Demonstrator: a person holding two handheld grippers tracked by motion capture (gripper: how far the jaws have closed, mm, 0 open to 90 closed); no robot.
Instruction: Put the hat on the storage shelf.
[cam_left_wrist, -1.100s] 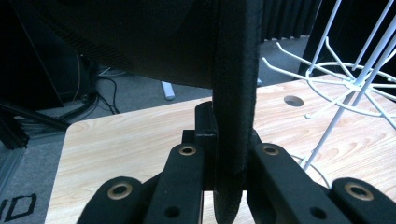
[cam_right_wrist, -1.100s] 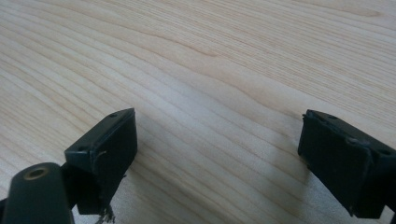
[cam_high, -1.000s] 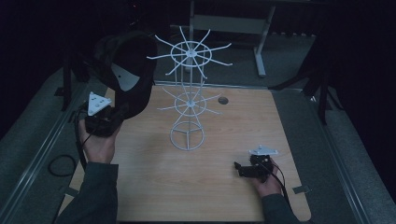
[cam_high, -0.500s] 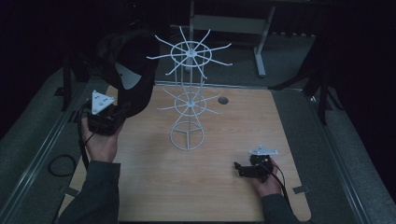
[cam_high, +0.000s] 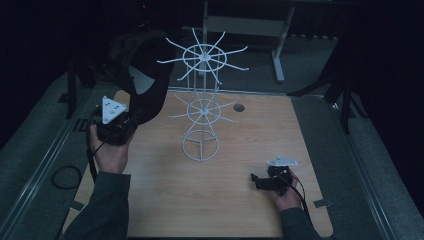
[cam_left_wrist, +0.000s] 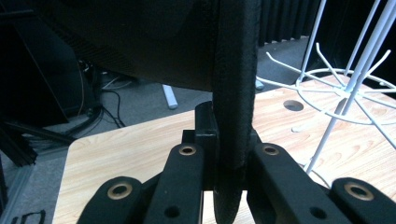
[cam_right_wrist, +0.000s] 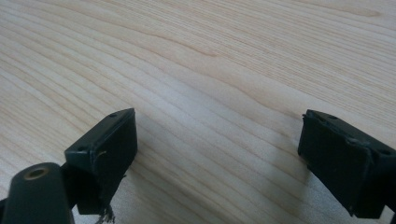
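Note:
A black cap (cam_high: 145, 65) hangs in the air at the left, close to the top ring of a white wire rack (cam_high: 202, 107) with radial hooks. My left gripper (cam_high: 132, 117) is shut on the cap's brim (cam_left_wrist: 233, 93), which stands on edge between the pads. The rack (cam_left_wrist: 345, 88) rises just to the right of it in the left gripper view. My right gripper (cam_high: 256, 181) rests low over the wooden table (cam_high: 240, 150) near its front right. Its jaws (cam_right_wrist: 217, 144) stand wide open with bare wood between them.
A round hole (cam_high: 239, 107) sits in the tabletop behind the rack. Grey floor and black stands surround the table. A grey metal frame (cam_high: 245, 22) stands beyond the far edge. A cable loops on the floor at the left (cam_high: 62, 177).
The left hand has carried the cap slightly up and to the right, nearer the rack's top hooks. The right hand and its gripper have kept still.

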